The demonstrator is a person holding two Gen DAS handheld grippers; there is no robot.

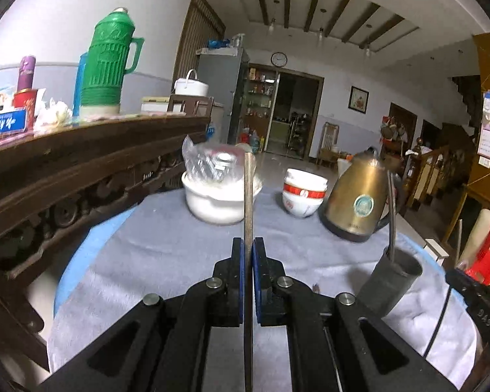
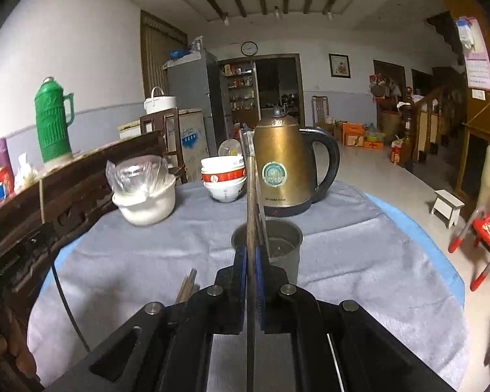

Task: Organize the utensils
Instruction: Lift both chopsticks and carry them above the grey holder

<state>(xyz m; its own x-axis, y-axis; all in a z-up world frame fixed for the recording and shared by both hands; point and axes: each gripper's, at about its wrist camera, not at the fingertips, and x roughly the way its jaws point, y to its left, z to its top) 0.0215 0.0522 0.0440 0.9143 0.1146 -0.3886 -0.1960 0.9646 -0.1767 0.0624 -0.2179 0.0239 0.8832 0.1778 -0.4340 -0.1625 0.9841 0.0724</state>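
Green thermos: a tall ribbed green plastic flask (image 1: 109,65) with a side handle stands upright on the dark carved wooden sideboard (image 1: 81,150) at far left, next to a purple can and small packets.
White pot: a white ceramic pot (image 1: 217,199) with a crumpled clear plastic bag in its mouth sits on the grey fleece table cover (image 1: 166,261), just beside the sideboard.
Bowls: a stack of white ceramic bowls with a red band (image 1: 303,196) stands between the pot and the kettle, apart from both.
Kettle: a brass-coloured electric kettle with a black handle and base (image 1: 359,196) stands upright towards the right of the table.
Holder: a grey metal cylindrical cup (image 1: 390,282) stands in front of the kettle, with one thin dark utensil handle rising from it.
Left gripper (image 1: 249,245): its blue-padded jaws are clamped on a slim flat chopstick-like wooden stick (image 1: 249,192), which points up and away towards the pot, clear of the table.
Right gripper (image 2: 251,251): its jaws are pinched tight on a dark brown wooden stick (image 2: 251,196), which juts forward above the grey cup's near rim (image 2: 268,245).
Loose sticks: a few brown wooden sticks (image 2: 187,285) lie on the cover just left of the right gripper.
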